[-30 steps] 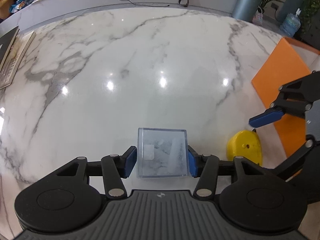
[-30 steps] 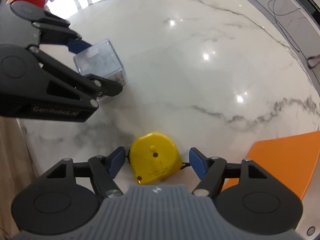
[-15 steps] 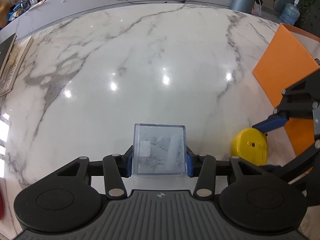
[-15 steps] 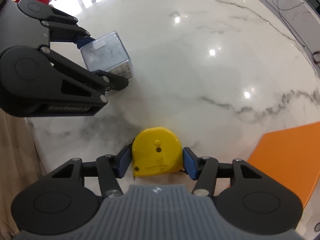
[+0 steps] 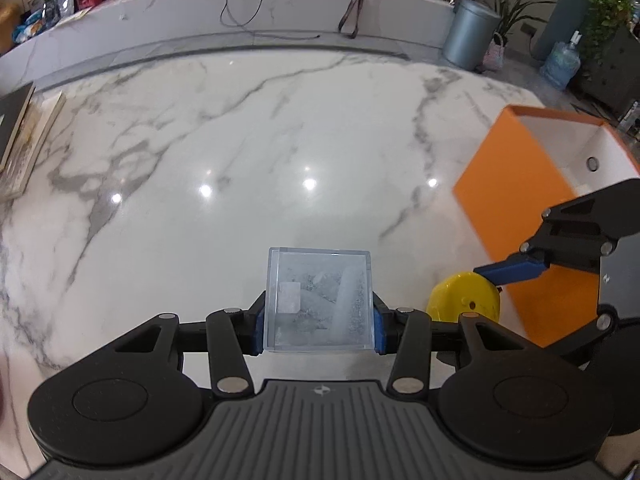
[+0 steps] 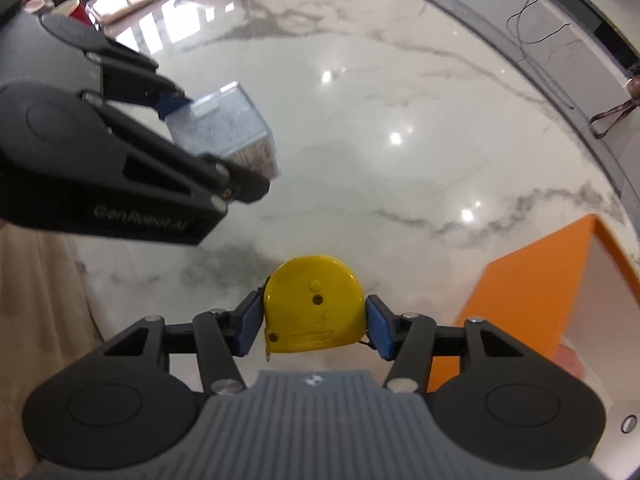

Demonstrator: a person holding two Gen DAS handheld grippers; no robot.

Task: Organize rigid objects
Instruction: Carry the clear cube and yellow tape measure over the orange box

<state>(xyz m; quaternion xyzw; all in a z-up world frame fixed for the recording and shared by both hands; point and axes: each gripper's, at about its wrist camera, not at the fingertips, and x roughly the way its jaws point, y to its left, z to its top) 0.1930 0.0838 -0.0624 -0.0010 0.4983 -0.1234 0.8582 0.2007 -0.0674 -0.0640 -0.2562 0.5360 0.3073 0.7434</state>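
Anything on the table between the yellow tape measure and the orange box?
Nothing: in the right wrist view only bare marble separates the tape measure, held in the right gripper, from the orange box.

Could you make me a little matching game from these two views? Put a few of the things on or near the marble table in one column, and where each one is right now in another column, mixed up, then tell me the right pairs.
Things:
1. clear plastic cube-shaped box
2. yellow tape measure with a rounded top
3. open orange cardboard box with a white inside
4. grey metal bin

Places:
A. on the floor beyond the table's far edge
B. between the blue pads of the right gripper
C. standing on the white marble table, gripped by nothing
D. between the blue pads of the left gripper

Pairs: 1-D, 2-B, 3-C, 4-A
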